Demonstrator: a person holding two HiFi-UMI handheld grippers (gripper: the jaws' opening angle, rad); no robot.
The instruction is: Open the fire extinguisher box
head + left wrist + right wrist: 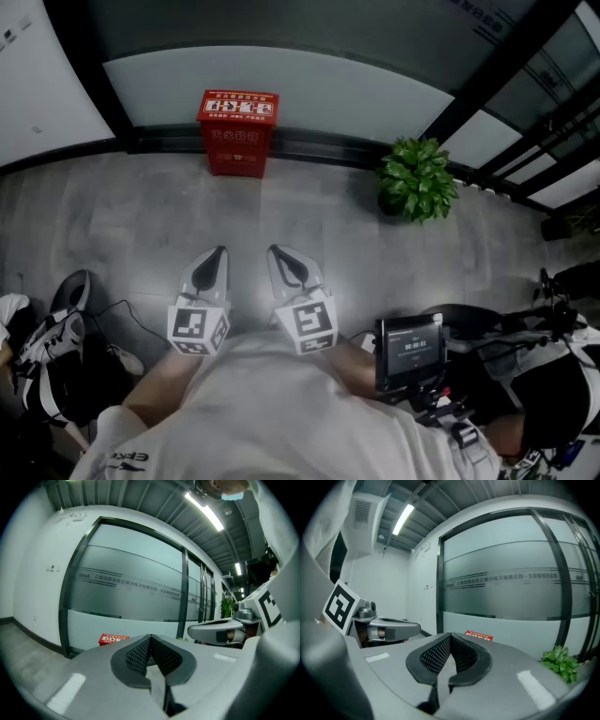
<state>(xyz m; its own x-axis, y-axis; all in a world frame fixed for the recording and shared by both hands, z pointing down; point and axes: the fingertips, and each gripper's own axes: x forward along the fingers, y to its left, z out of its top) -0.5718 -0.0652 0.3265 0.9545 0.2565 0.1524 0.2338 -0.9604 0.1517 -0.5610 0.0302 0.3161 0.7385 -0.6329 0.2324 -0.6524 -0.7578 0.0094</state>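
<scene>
A red fire extinguisher box [237, 131] stands on the grey floor against the frosted glass wall, lid down. Its red top shows low in the left gripper view [114, 639] and in the right gripper view [478, 636]. My left gripper [217, 256] and right gripper [280, 253] are held side by side near my body, well short of the box. Both point toward it. Each has its jaws shut with nothing between the pads, as the left gripper view [150, 639] and the right gripper view [450, 637] show.
A potted green plant [417, 178] stands right of the box by a black frame post. Shoes and a cable [56, 342] lie at the left. A small screen on a rig [410, 349] sits at my right side. Grey floor [141, 225] lies between me and the box.
</scene>
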